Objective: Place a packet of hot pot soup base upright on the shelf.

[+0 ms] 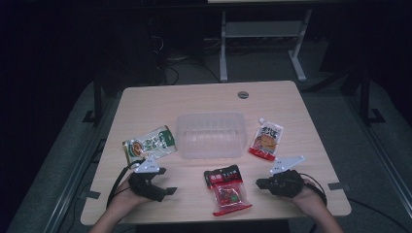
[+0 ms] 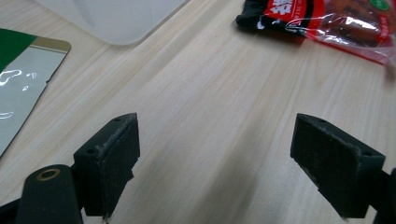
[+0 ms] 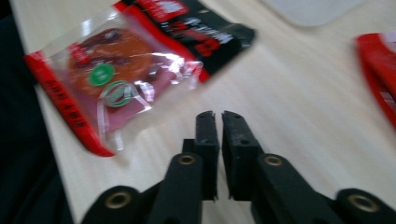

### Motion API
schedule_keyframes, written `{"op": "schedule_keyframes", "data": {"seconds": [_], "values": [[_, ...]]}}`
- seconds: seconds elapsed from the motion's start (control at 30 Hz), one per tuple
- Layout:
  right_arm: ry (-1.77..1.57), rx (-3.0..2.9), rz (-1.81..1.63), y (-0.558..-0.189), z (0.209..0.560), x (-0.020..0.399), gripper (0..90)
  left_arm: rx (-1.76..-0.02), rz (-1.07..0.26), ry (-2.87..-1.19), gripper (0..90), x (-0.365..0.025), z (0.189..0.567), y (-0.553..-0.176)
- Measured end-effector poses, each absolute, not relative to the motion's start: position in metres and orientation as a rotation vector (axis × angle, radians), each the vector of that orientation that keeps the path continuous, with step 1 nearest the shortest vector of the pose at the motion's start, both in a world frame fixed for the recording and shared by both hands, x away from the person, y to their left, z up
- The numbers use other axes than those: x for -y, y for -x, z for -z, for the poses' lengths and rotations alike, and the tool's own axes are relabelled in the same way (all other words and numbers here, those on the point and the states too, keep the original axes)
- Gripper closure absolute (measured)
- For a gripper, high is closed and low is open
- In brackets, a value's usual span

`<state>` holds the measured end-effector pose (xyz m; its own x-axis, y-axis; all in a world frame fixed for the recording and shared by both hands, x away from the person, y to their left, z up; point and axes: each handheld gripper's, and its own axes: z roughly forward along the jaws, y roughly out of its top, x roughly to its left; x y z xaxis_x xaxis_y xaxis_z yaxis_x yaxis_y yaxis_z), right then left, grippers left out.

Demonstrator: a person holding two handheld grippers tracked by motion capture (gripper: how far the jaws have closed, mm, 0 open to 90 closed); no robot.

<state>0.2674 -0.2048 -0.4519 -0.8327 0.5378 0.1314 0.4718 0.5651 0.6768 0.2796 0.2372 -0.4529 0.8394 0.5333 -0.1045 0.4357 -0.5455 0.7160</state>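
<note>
Red snack packet lies flat on the wooden worktop, at its near edge, just in front of the clear plastic tub. Left tool rests to the packet's left, its jaws spread wide with nothing between them — released. Right tool sits to the packet's right, pointing toward it, jaws clenched on nothing. Beside the tub lie a green pouch to its left and a red spouted pouch to its right.
</note>
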Motion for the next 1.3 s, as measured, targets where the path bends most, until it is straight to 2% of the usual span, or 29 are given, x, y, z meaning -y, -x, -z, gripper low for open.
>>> {"op": "schedule_keyframes", "data": {"seconds": [0.17,1.3], "values": [[-0.796,-2.775,-1.114,-0.263,0.454,0.198,89.7,-0.700,-0.144,-2.233,15.6,-0.235,0.452,-0.279],[-0.473,-2.975,-1.124,-0.262,0.458,0.148,89.8,-0.765,-0.152,-2.236,15.7,-0.251,0.449,-0.266]]}}
